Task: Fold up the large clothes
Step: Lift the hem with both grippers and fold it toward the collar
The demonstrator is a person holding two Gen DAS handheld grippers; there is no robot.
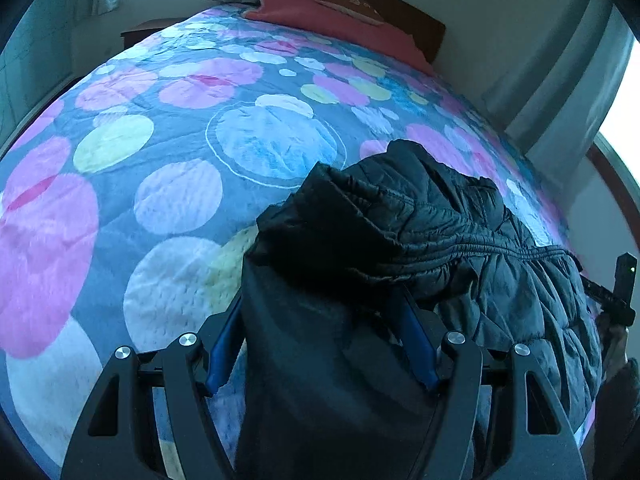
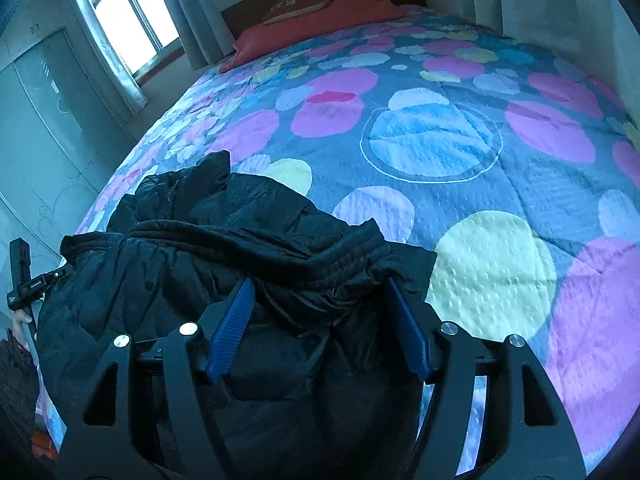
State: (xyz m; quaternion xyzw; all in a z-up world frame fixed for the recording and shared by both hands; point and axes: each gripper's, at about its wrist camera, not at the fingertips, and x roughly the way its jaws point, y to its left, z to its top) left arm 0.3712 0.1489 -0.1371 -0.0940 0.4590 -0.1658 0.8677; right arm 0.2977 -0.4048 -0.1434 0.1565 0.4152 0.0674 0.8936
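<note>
A black quilted puffer jacket (image 1: 460, 232) lies bunched at the near edge of the bed; it also shows in the right wrist view (image 2: 224, 232). My left gripper (image 1: 320, 308) has its blue fingers (image 1: 224, 344) spread wide, with a fold of the jacket's smooth lining filling the gap between them. My right gripper (image 2: 320, 300) also has its blue fingers (image 2: 234, 320) wide apart, with bunched jacket fabric between them. Whether either one pinches the cloth is not visible. The other gripper's black body shows at the right edge of the left view (image 1: 620, 292) and the left edge of the right view (image 2: 24, 276).
The bed carries a quilt with large coloured circles (image 1: 160, 140), also in the right wrist view (image 2: 440, 140). A red pillow (image 1: 340, 20) lies at the wooden headboard. Curtains and a window (image 2: 120, 20) stand on one side, a wardrobe (image 2: 40, 120) beside it.
</note>
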